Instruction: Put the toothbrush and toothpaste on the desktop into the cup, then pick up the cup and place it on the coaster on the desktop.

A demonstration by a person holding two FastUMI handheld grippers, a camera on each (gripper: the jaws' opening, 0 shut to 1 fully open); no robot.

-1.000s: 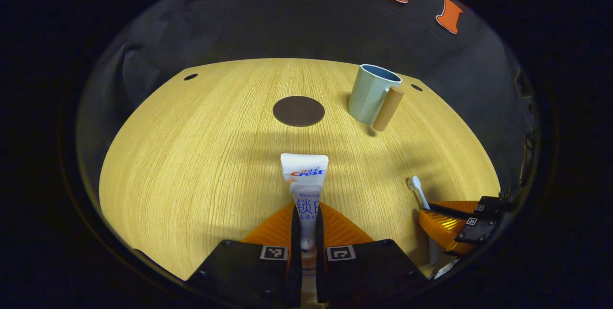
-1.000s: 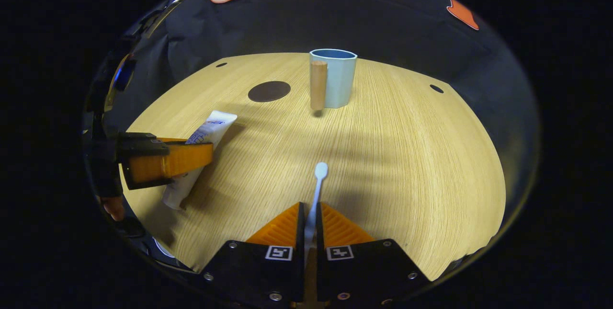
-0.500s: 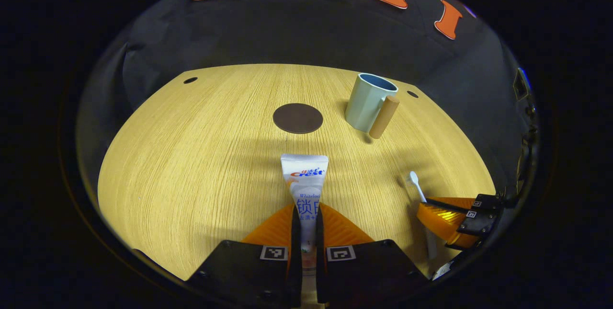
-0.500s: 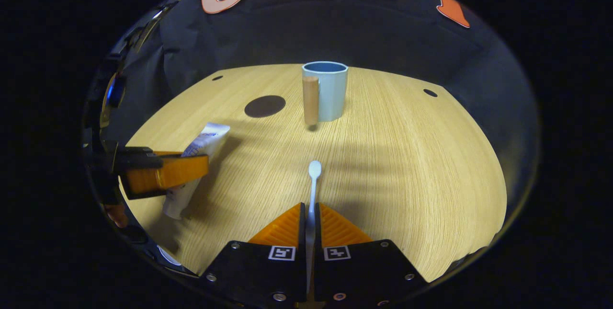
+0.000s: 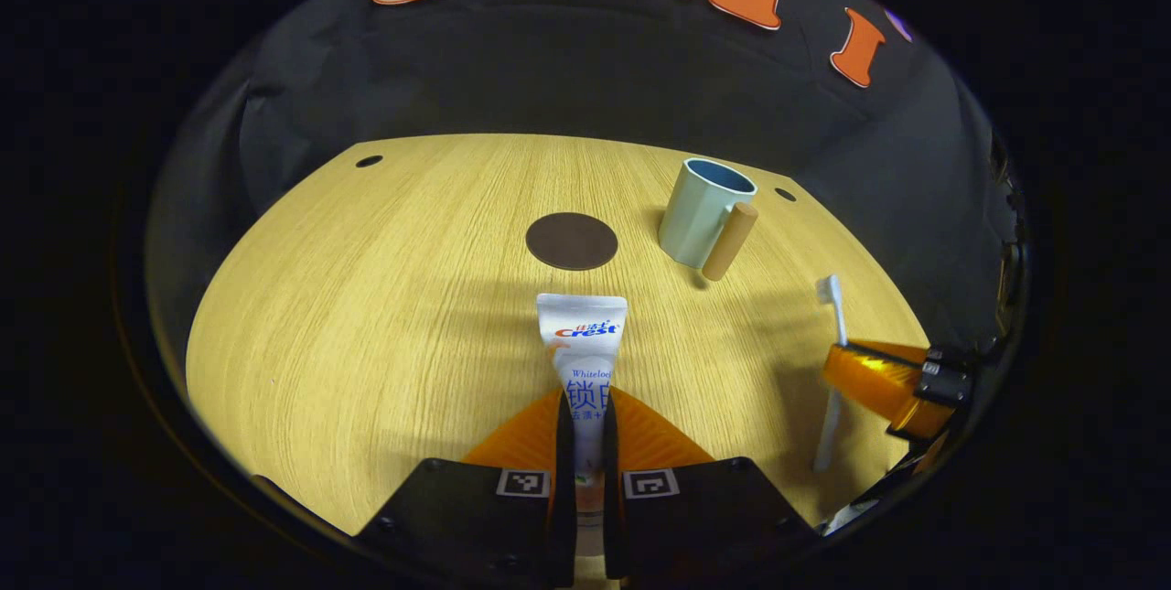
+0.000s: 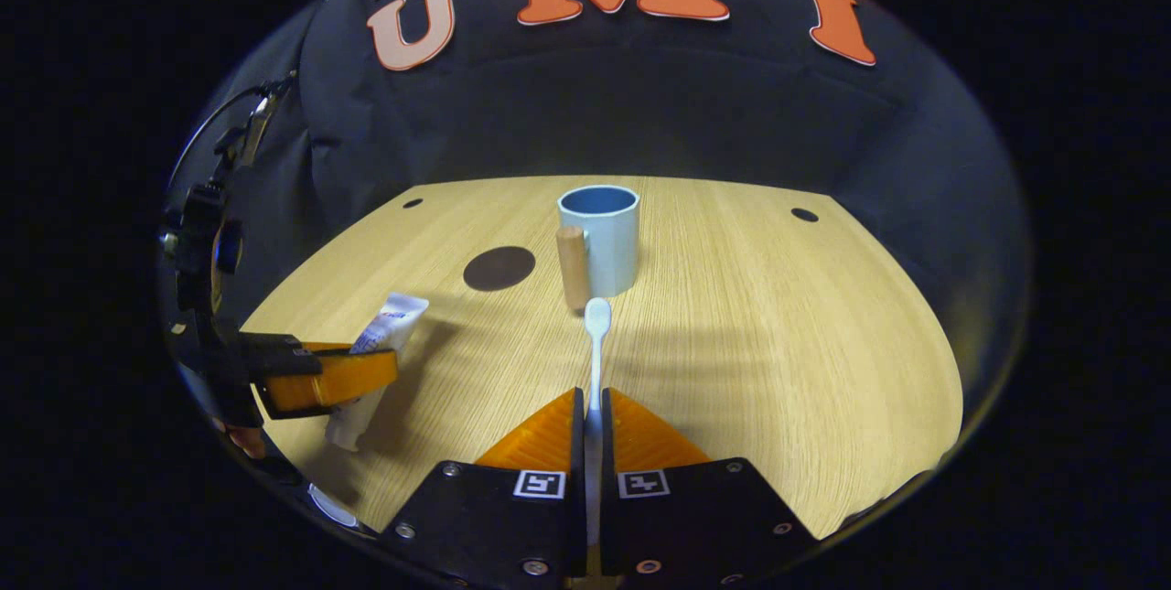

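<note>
A white plastic toothbrush (image 6: 596, 343) is clamped in the right tool (image 6: 591, 407) and a white toothpaste tube (image 5: 582, 361) in the left tool (image 5: 583, 416), both to be carried next to the pale blue wooden-handled cup (image 6: 599, 238) standing on the light wooden surface (image 6: 778, 343).

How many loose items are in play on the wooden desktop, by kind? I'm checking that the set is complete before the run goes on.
White toothpaste tube, held in the left gripper: 1
White toothbrush, held in the right gripper: 1
Pale blue cup with a wooden handle: 1
Dark round coaster: 1
Total: 4
</note>
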